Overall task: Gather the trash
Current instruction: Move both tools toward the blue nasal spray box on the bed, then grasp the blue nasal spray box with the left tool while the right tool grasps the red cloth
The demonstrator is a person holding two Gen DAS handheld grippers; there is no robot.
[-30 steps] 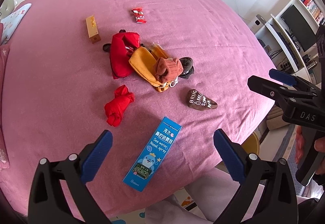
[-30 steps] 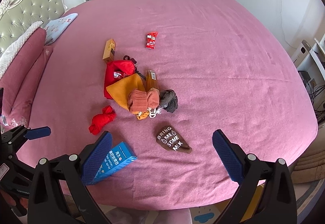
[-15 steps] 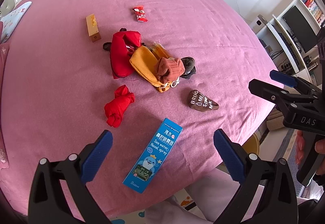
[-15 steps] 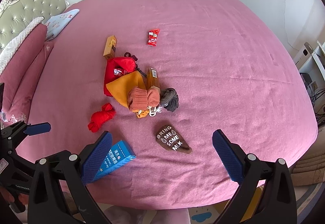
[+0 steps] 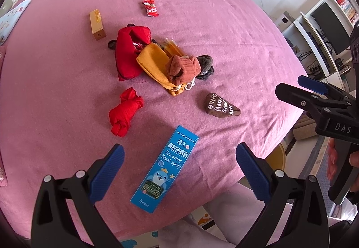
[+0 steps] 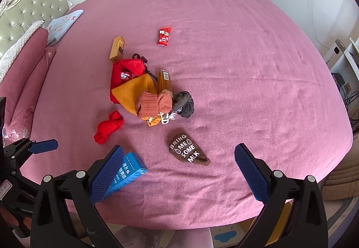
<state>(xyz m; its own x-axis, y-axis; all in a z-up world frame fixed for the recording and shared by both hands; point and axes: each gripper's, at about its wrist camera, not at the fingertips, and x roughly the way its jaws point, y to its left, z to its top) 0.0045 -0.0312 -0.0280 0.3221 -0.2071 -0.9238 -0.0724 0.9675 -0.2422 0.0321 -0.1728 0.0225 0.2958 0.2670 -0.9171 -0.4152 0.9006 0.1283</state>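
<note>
the left claw (image 5: 179, 167) hangs wide open and empty over the near edge of the bed (image 5: 224, 23), and the right claw (image 6: 178, 168) is just as wide open and empty beside it. the blue nasal spray box (image 5: 165, 168) lies flat on the pink cover right between the left claw's fingers, so the left hand is plainly the nearer one; in the right wrist view the same box pokes out from behind the right claw's left finger. the box's long axis runs from near-left to far-right, slanted across the left claw's gap, so closing on its narrow sides would likely need a small twist of the wrist. farther up the bed lie a red candy wrapper (image 5: 150, 8) and a small tan box (image 5: 97, 24), well apart from both claws, beyond a heap of socks and cloth (image 5: 157, 61).
</note>
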